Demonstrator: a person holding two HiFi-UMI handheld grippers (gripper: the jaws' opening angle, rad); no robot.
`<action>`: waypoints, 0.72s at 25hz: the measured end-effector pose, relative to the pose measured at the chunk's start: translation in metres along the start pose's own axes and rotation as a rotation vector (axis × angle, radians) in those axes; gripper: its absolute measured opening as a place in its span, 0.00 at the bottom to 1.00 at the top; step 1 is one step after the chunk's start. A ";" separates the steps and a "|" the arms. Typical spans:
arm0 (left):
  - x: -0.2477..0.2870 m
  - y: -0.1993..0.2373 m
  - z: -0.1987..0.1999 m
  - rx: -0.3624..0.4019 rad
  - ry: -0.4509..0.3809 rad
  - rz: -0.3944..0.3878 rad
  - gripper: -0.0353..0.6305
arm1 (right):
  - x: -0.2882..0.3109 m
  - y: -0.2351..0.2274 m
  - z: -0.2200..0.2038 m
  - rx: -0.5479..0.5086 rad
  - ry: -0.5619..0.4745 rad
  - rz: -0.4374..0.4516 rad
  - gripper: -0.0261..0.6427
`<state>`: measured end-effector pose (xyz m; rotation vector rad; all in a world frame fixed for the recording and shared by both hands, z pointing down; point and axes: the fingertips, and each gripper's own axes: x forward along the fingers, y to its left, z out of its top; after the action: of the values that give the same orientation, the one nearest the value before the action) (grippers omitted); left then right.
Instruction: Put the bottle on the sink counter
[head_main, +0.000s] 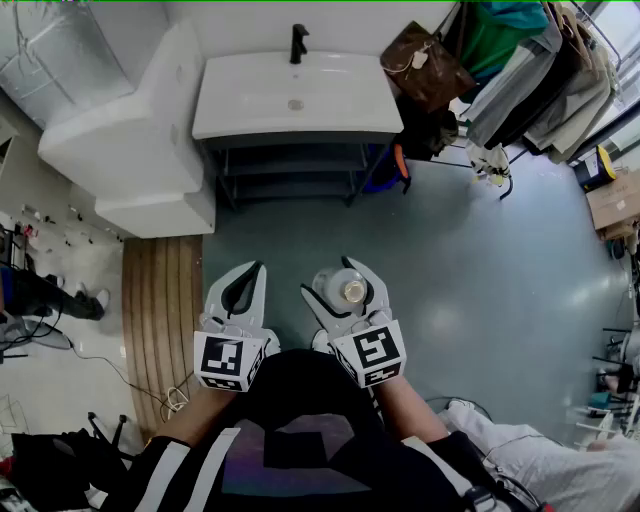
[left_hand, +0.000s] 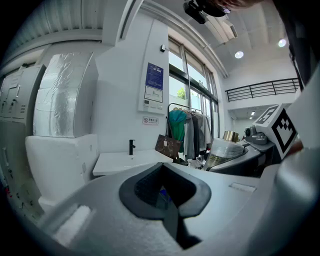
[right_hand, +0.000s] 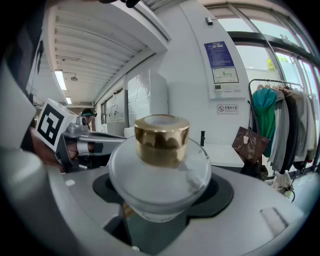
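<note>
The bottle (right_hand: 160, 170) sits upright in your right tongs (head_main: 348, 270), gold cap (right_hand: 161, 137) on top. Both jaws are clamped wide round its fat clear glass belly, so its long axis runs straight up and down. Your left tongs (head_main: 244, 272) hang just beside it, jaws together with nothing in them, so this one's all on the right hand. The sink table (head_main: 240, 112) is dead ahead and well apart, across a stretch of bare floor (head_main: 450, 260), with the black tap (head_main: 297, 43) at its far edge. I'd say the carry hasn't really covered any ground yet. Walk it straight forward, keep the bottle vertical, and aim for the flat white bit on the near side of the drain. The brown handbag (head_main: 425, 65) off the table's right end looks close enough to mind.
</note>
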<state>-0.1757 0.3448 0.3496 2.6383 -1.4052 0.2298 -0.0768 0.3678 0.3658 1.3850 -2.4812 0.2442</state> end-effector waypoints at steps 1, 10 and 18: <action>-0.001 0.000 0.000 0.000 0.001 -0.002 0.05 | 0.000 0.001 0.001 0.008 -0.005 0.002 0.54; -0.004 0.005 0.000 0.010 0.002 -0.032 0.05 | 0.004 0.010 0.013 0.053 -0.039 0.003 0.55; -0.009 0.022 0.005 0.015 -0.011 -0.061 0.05 | 0.018 0.016 0.019 0.050 -0.029 -0.040 0.55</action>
<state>-0.1986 0.3393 0.3441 2.6937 -1.3293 0.2198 -0.1023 0.3563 0.3540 1.4667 -2.4840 0.2805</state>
